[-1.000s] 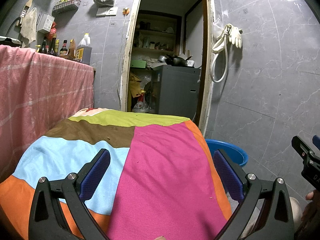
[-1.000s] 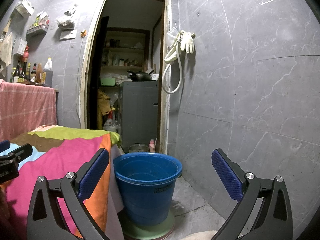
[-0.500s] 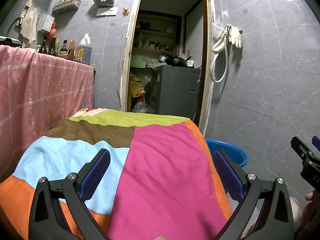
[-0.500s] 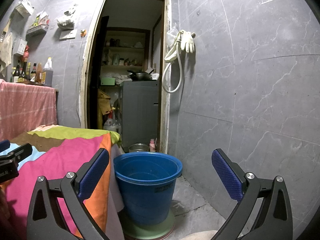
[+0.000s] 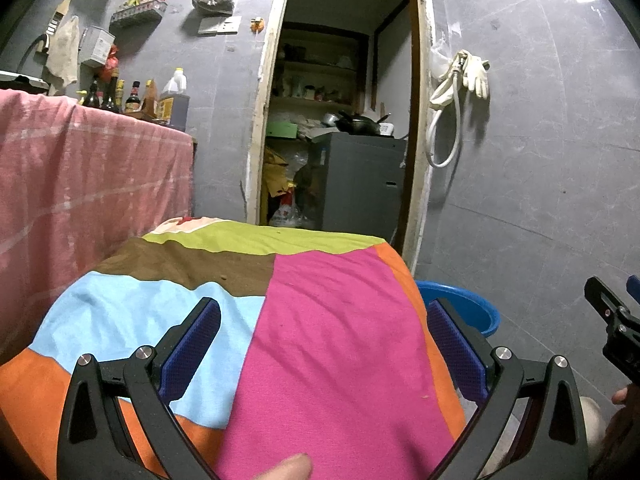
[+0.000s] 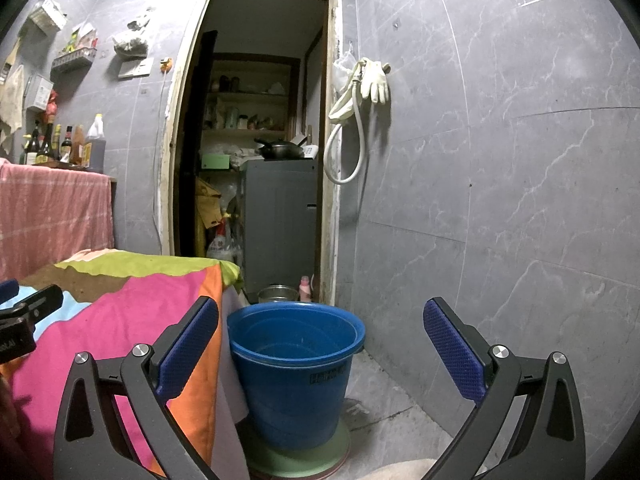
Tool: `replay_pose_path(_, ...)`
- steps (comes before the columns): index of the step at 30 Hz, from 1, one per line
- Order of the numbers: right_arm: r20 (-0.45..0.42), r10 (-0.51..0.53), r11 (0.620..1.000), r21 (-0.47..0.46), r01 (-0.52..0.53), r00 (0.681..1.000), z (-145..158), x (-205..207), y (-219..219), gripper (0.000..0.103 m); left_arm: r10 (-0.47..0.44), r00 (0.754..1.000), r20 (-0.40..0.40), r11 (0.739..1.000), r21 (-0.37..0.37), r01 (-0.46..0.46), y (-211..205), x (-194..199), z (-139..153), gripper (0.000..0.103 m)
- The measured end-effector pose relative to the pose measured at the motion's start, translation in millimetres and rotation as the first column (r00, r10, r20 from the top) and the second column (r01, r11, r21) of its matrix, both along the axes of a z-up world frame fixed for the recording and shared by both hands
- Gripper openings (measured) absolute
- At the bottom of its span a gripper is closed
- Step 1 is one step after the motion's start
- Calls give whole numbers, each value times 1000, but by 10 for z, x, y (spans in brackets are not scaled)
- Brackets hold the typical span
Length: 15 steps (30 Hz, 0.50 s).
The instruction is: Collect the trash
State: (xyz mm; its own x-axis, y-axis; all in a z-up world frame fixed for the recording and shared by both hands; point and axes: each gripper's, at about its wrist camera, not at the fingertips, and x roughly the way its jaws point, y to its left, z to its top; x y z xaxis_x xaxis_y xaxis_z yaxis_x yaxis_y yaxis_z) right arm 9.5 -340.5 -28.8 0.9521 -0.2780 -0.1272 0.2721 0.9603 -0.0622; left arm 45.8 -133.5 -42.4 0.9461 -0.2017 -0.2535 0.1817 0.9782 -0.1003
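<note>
Left tongs (image 5: 322, 344) hover spread over the patchwork cloth (image 5: 336, 340); right tongs (image 6: 320, 346) gape toward the blue bucket (image 6: 296, 376).

Grey tiled walls (image 6: 520, 160) surround an open doorway (image 6: 256, 140).

blue bucket (image 6: 296, 376) label: a dark printed line on its front wall, characters too small to read.
left gripper (image 6: 16, 330) body: pale letters at the picture's edge, ending in "AI"; the start is cut off.
bottles (image 5: 136, 98) labels: yellow patches, print too blurred to read.
white bag (image 6: 218, 246) in the doorway: red marks, unreadable.
</note>
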Motion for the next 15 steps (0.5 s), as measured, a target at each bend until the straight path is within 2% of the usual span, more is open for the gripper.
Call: replay_pose_path(15,1,0,1000,1,0,1000,4,-1,1,103,-11,1000,14,1000,12,11,14,-4,-4,101)
